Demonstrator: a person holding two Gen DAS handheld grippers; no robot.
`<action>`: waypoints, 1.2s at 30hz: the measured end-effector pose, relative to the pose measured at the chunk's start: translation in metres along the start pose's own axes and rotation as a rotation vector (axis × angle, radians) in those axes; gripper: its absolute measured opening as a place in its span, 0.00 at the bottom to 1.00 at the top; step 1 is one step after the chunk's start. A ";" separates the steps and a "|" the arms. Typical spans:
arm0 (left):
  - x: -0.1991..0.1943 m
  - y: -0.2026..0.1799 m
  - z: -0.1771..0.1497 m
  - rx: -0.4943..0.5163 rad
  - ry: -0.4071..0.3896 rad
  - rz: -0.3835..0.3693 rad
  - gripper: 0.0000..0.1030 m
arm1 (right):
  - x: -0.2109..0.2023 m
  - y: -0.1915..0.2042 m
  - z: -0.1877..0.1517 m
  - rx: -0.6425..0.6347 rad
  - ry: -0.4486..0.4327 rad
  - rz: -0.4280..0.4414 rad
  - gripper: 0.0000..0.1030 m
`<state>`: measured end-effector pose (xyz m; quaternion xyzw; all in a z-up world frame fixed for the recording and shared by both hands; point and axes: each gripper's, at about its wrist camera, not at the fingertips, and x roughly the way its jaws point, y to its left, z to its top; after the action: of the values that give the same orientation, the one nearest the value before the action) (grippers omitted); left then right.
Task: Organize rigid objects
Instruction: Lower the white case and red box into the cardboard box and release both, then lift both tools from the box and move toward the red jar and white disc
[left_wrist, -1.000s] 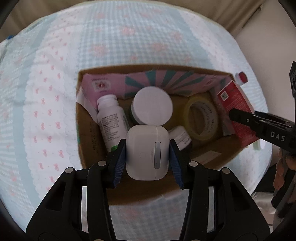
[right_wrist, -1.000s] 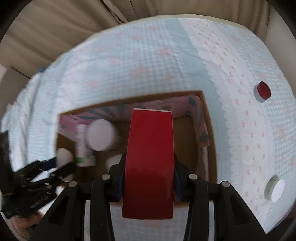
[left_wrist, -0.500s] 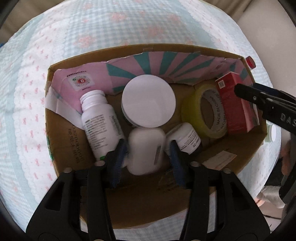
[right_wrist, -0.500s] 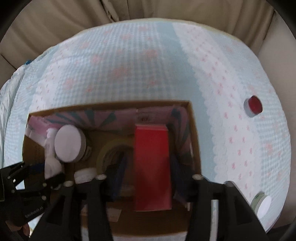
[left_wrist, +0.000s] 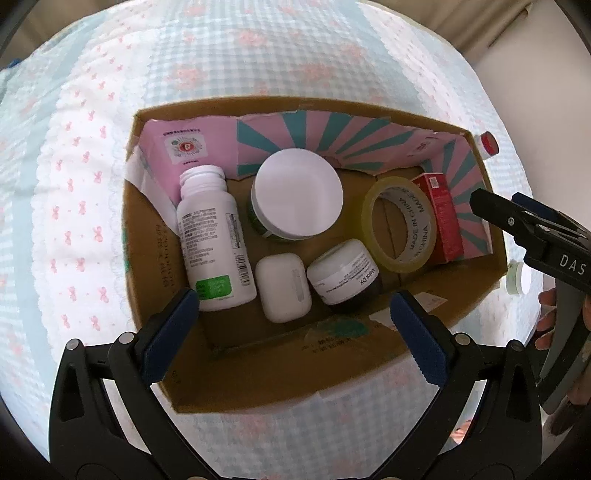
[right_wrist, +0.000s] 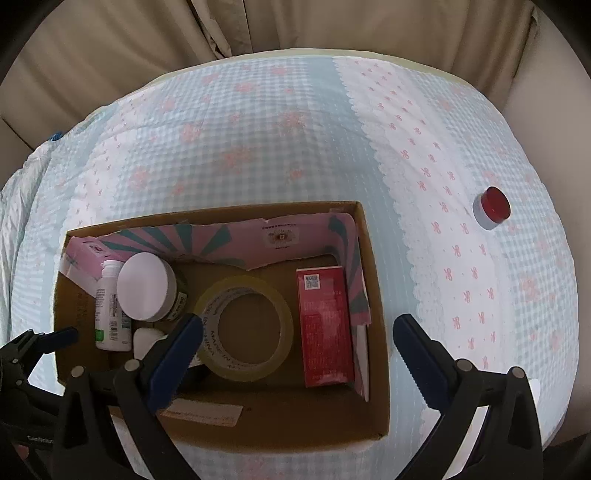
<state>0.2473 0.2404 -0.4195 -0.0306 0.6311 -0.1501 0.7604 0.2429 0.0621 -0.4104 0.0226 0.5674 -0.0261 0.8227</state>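
Left gripper (left_wrist: 291, 321) hangs wide open over the cardboard box (left_wrist: 258, 373), white earbud case (left_wrist: 283, 288) lying inside.

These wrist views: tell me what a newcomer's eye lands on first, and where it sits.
The open cardboard box on the checked bedspread grabs attention, packed with a white pill bottle at its left, a white-lidded jar in the middle, a tape roll and a red carton at its right. Both the left gripper and right gripper hang open above it, while a red-capped jar sits outside on the cloth.

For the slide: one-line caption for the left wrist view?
Open left gripper above cardboard box holding bottle, jars, tape roll, white case.
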 end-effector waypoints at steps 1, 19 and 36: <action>-0.004 0.000 -0.001 -0.001 -0.006 0.001 1.00 | -0.002 0.001 0.000 0.000 -0.003 0.002 0.99; -0.164 -0.016 -0.032 -0.053 -0.224 -0.006 1.00 | -0.149 0.008 -0.013 -0.012 -0.139 0.060 0.99; -0.223 -0.121 -0.009 0.146 -0.384 0.003 1.00 | -0.254 -0.078 -0.069 0.155 -0.246 -0.068 1.00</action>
<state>0.1803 0.1856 -0.1810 -0.0026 0.4619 -0.1857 0.8673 0.0834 -0.0072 -0.1978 0.0634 0.4590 -0.1001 0.8805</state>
